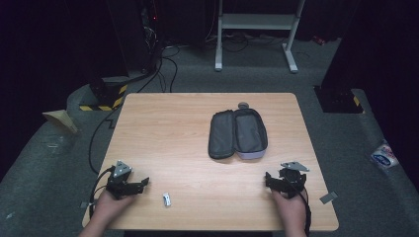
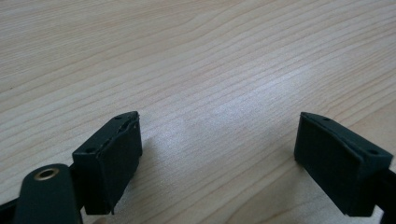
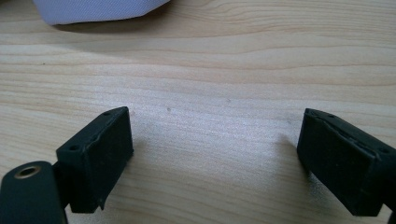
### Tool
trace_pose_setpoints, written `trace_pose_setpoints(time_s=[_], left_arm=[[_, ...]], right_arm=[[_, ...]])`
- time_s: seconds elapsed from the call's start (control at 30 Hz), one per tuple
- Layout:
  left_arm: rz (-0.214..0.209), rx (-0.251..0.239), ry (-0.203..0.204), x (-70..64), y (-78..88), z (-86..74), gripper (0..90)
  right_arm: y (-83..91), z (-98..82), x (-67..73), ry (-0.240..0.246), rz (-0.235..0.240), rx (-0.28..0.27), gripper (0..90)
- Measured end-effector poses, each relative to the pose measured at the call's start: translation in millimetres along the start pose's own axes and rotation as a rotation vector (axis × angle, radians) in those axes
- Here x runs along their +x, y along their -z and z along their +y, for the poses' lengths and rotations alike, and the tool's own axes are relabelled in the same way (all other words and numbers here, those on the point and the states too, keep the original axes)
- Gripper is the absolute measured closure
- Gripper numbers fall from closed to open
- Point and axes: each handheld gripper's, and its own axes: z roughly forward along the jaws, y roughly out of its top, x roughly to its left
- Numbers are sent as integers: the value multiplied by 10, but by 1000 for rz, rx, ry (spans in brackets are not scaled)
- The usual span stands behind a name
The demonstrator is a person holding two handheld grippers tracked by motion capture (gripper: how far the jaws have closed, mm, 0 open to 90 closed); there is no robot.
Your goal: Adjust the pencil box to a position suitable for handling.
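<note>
A grey zip case [image 1: 237, 134] lies unzipped and spread flat, a little right of the table's middle; its pale outer edge [image 3: 93, 10] shows at the top of the right gripper view. A small white object [image 1: 167, 199] rests near the front edge. My left gripper [image 1: 143, 182] sits low at the front left, held in a hand, just left of that object. Its jaws stand wide apart over bare wood [image 2: 219, 135]. My right gripper [image 1: 269, 178] sits at the front right, below the case, open with nothing between its fingers [image 3: 215, 154].
The wooden table [image 1: 163, 128] has bare room on its left half and along the front. A small round grey thing [image 1: 243, 105] lies just behind the case. Cables and a white stand [image 1: 257, 22] are on the floor beyond the far edge.
</note>
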Motion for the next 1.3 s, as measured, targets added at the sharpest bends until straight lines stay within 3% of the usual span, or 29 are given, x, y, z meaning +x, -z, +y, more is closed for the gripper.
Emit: trace_pose_setpoints(time_s=[0.47, 1.07, 1.1, 1.3], left_arm=[[-2, 0, -1, 2, 1, 0, 153], [-8, -3, 0, 5, 0, -2, 155], [-7, -3, 0, 4, 0, -2, 156], [-6, -3, 0, 4, 0, -1, 156]], right_arm=[[3, 0, -3, -2, -3, -1, 114], [49, -31, -6, -2, -9, -31, 286], [57, -37, 1, 7, 4, -39, 326], [125, -54, 1, 27, 22, -89, 367]])
